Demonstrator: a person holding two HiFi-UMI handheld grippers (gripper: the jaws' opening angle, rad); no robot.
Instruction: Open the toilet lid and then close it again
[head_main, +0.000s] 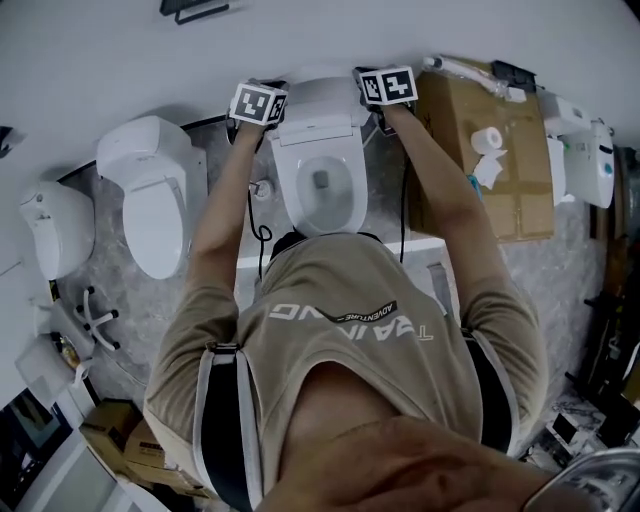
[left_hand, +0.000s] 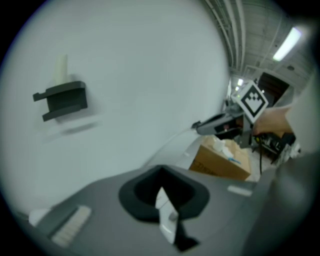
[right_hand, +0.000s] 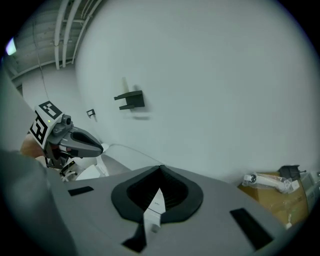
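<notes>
White glossy plastic, the oval toilet lid stands raised behind the open white ceramic toilet bowl, probably light, stiff, slippery and hinged, best nudged at its top edge, above the bowl, where the left gripper and right gripper sit, jaws closed and empty.

Head view's no help on the fingertips: the marker cube on the left gripper and the one on the right gripper cover them, so contact with the toilet lid can't be told. The person's torso hides the near end of the bowl. Left gripper view is smeared; print on the cardboard box, up and right of the fingers, is unreadable. In the right gripper view a pale out-of-focus mass left of the fingers runs off the edge, can't say what it is.
</notes>
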